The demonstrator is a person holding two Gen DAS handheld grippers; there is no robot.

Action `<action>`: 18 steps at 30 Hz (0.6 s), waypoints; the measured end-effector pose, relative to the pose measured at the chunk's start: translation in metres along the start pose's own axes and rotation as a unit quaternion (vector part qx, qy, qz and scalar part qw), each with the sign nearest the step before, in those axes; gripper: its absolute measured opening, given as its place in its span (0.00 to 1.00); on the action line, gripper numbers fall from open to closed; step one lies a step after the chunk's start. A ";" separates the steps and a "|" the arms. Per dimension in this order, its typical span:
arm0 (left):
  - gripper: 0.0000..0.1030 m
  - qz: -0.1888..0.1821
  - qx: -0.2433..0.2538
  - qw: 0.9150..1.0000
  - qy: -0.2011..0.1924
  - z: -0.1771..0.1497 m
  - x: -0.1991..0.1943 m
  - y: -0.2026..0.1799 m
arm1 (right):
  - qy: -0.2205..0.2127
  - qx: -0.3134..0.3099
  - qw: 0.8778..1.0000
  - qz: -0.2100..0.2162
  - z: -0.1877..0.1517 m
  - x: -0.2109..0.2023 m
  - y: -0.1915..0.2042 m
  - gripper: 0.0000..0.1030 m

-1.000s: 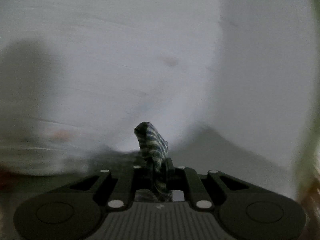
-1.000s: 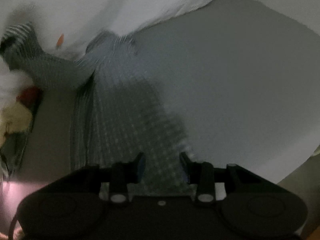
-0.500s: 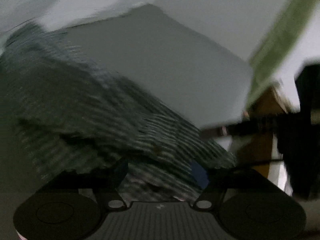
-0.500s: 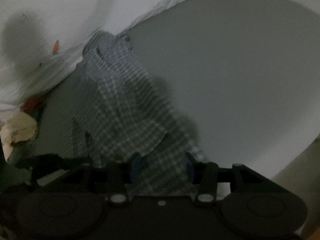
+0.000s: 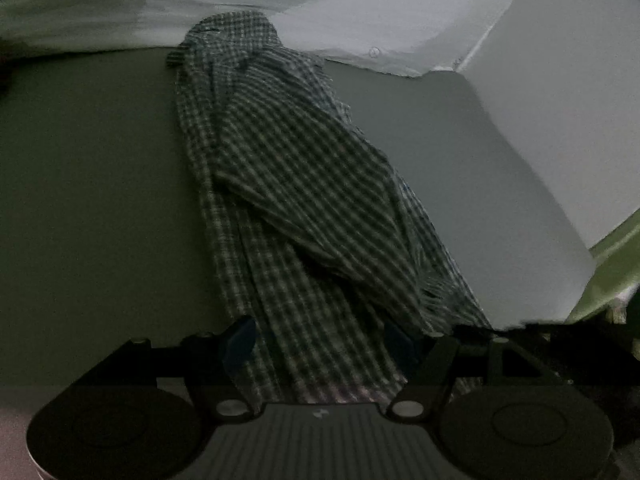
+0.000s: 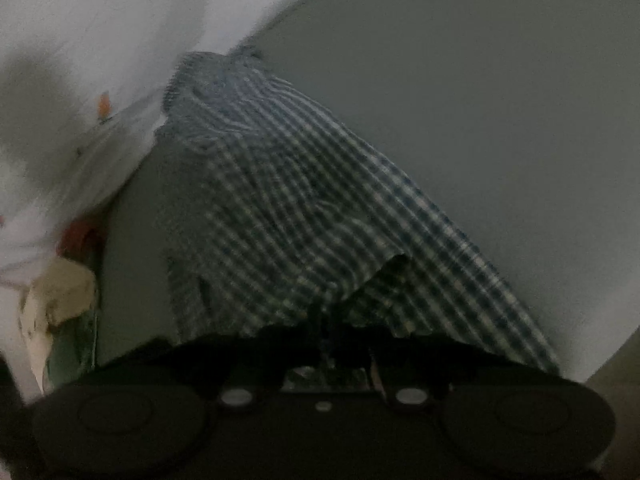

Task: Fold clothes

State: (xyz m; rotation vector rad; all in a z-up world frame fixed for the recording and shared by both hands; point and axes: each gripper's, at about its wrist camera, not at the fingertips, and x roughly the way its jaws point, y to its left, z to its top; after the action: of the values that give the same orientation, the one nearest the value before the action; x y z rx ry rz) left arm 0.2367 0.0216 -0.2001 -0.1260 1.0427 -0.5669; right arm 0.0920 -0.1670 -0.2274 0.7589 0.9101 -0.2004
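Checked garment (image 5: 304, 184) lies bunched lengthwise on the grey desk (image 5: 88, 184). Right hand-held gripper (image 6: 332, 332) is clamped on its near hem, apparently to lift it; left hand-held gripper (image 5: 320, 344) straddles the cloth, jaws apart, gripping nothing
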 end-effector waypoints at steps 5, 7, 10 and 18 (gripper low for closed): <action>0.70 0.011 -0.025 1.000 -0.006 0.010 0.009 0.013 | 0.044 -0.019 0.999 -0.019 -0.013 -0.017 -0.010 0.02; 0.70 0.016 -0.031 0.999 -0.013 0.017 0.010 0.016 | 0.065 -0.028 0.997 -0.032 -0.011 -0.014 -0.011 0.10; 0.70 0.031 -0.027 0.999 -0.027 0.030 0.011 0.017 | 0.051 -0.059 0.996 -0.045 0.001 -0.020 -0.002 0.35; 0.70 0.116 -0.027 0.991 -0.063 0.084 0.044 0.025 | -0.044 -0.205 0.977 0.036 0.078 0.006 0.044 0.03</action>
State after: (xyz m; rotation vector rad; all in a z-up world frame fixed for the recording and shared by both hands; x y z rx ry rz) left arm 0.3338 0.0075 -0.2003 -0.0849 0.9337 -0.3153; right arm 0.1654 -0.1865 -0.1802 0.3944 0.8035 0.0194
